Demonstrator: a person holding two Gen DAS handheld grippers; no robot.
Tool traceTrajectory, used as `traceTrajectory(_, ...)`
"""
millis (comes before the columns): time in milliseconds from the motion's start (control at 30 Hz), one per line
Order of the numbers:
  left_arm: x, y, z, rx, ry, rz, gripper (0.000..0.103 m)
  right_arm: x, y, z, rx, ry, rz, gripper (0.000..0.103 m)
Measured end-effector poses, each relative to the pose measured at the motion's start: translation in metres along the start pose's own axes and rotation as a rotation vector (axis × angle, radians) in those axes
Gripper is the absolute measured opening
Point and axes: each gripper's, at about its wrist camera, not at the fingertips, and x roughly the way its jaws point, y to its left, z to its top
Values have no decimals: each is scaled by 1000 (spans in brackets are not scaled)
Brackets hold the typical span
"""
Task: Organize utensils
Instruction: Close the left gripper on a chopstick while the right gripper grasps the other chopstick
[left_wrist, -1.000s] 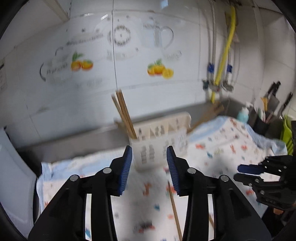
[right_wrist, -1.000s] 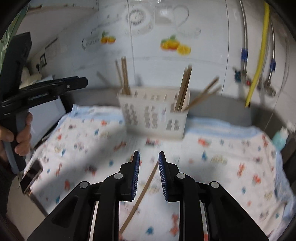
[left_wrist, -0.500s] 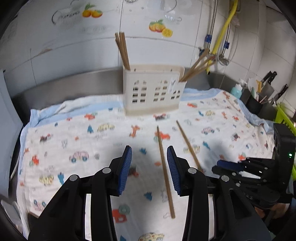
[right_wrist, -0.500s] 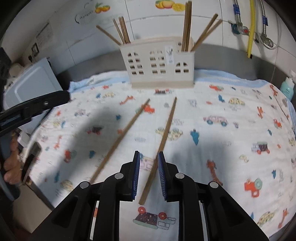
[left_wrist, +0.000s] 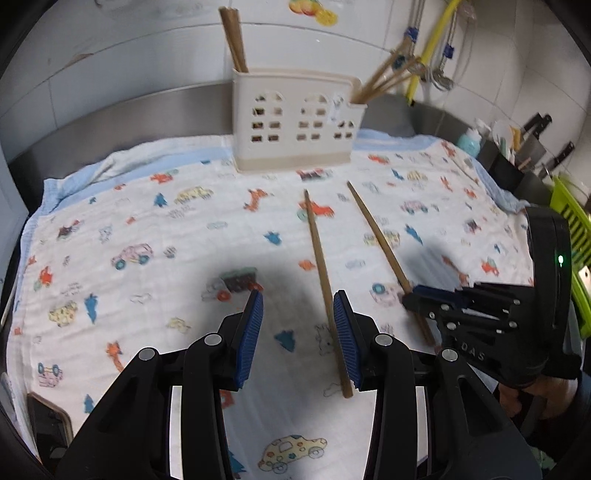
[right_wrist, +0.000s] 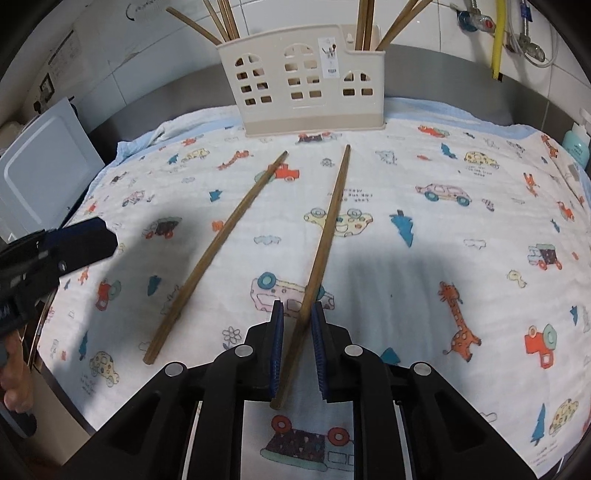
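Two wooden chopsticks lie on the patterned cloth in front of a cream utensil holder (left_wrist: 295, 122) (right_wrist: 303, 81) that has several chopsticks standing in it. My left gripper (left_wrist: 297, 325) is open, low over the cloth; the left chopstick (left_wrist: 321, 273) (right_wrist: 218, 251) lies between its pads, close to the right pad. My right gripper (right_wrist: 297, 343) is open a narrow way, with the right chopstick (right_wrist: 325, 236) (left_wrist: 380, 243) running between its pads, not clamped. The right gripper also shows in the left wrist view (left_wrist: 436, 297).
The cartoon-print cloth (right_wrist: 461, 236) covers a steel counter against a tiled wall. A white tray (right_wrist: 40, 173) stands at the left. A dark pot of knives (left_wrist: 517, 158), a blue bottle (left_wrist: 469, 142) and a green rack (left_wrist: 576, 236) are at the right.
Both grippers have dropped from facing the holder down to the cloth. Each now straddles one lying chopstick. The gaps between the pads look unchanged.
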Motion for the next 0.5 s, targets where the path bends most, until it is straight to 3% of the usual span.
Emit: traceTrajectory(500,41,-24,-11,21,121,-61,38,-7,-14,-4,14,-8,-1,8)
